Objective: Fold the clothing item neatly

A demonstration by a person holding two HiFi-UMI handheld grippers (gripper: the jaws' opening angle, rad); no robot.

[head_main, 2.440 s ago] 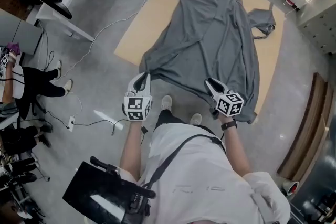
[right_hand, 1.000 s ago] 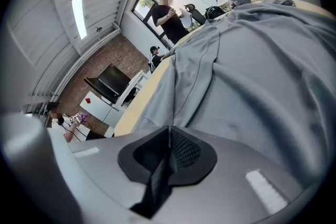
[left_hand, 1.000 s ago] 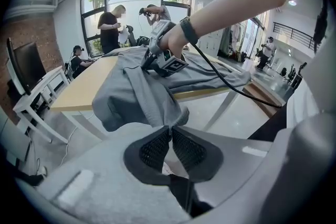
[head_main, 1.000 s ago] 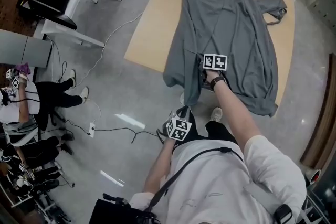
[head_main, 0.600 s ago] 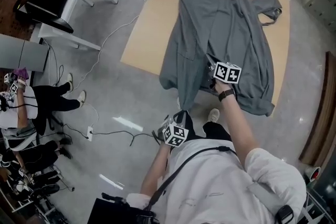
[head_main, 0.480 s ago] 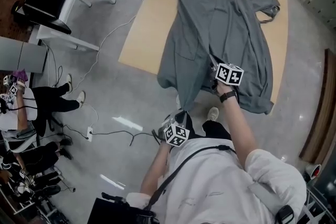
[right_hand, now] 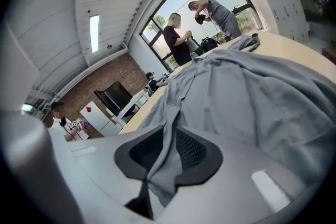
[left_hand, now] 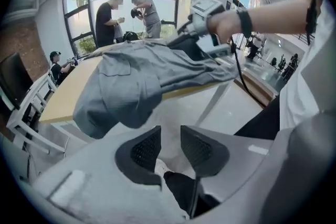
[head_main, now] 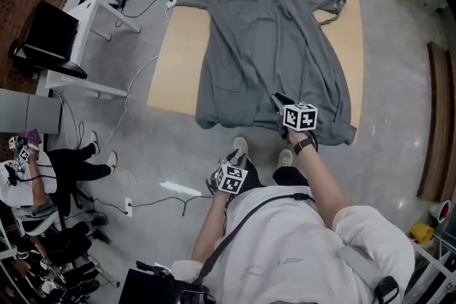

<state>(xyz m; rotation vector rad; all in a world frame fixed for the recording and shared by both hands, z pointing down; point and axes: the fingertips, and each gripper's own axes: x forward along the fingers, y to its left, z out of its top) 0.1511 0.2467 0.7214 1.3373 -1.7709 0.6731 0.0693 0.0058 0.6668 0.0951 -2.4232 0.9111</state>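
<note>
A long grey garment (head_main: 271, 46) lies spread along the wooden table (head_main: 178, 46), its near hem drooping over the front edge (left_hand: 123, 94). My right gripper (head_main: 276, 100) sits at that near hem. In the right gripper view a narrow fold of the grey cloth (right_hand: 252, 92) runs between the pads of the right gripper (right_hand: 169, 145); the jaws are opening but the pads still touch it. My left gripper (head_main: 226, 169) hangs low over the floor, off the table, close to my body. Its jaws (left_hand: 170, 136) are opening, with nothing between them.
A white desk with a black monitor (head_main: 53, 39) stands left of the table, with cables (head_main: 139, 82) trailing over the floor. People sit at the left (head_main: 43, 167) and stand by the far windows (left_hand: 128, 13). My shoes (head_main: 239, 147) are at the table's front edge.
The strip of hem that hung from my left gripper has dropped away and that gripper now stands open and empty. My right gripper has pulled back toward the near edge with its cloth.
</note>
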